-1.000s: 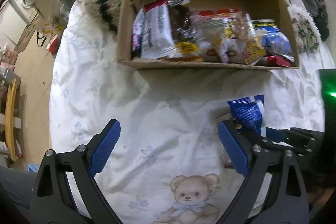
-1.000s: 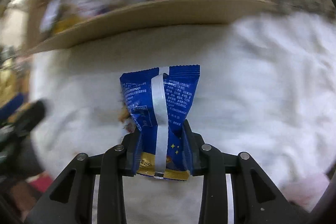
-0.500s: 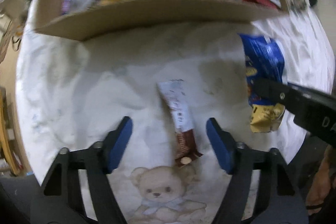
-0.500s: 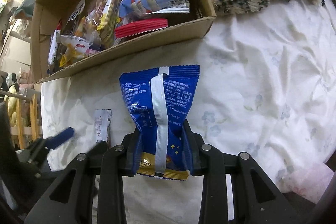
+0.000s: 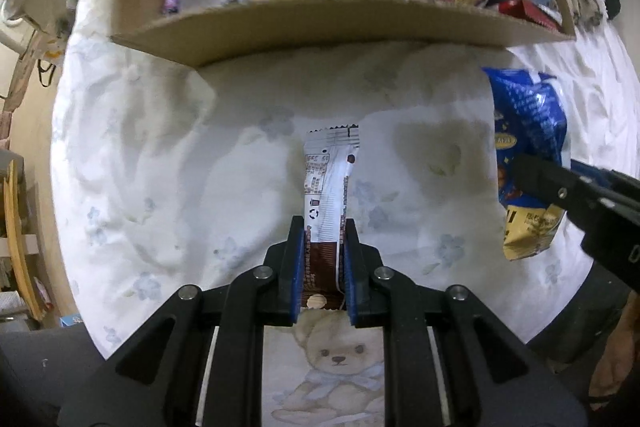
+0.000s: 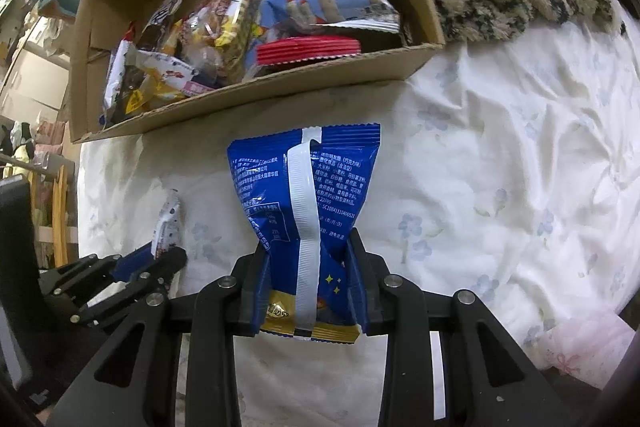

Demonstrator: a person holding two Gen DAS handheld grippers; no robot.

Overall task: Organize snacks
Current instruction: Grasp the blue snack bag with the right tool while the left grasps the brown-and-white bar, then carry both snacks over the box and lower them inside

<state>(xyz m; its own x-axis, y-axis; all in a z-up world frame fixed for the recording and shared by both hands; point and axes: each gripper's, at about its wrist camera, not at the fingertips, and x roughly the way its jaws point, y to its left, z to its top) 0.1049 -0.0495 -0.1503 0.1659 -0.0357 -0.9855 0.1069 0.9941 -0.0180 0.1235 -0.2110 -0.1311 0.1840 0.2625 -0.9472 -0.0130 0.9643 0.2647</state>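
Snack bar (image 5: 326, 211) clamped in my left tool (image 5: 323, 269); blue snack bag (image 6: 306, 223) gripped in right tool (image 6: 308, 289), near cardboard box (image 6: 256, 95) on bed sheet (image 6: 500, 167).

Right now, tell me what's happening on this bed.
A person is sorting snacks with two tools. The left hand-held gripper has clamped a thin white-and-brown snack bar lying on the floral sheet. The right hand-held gripper holds a blue snack bag. The cardboard box behind already holds many packets.
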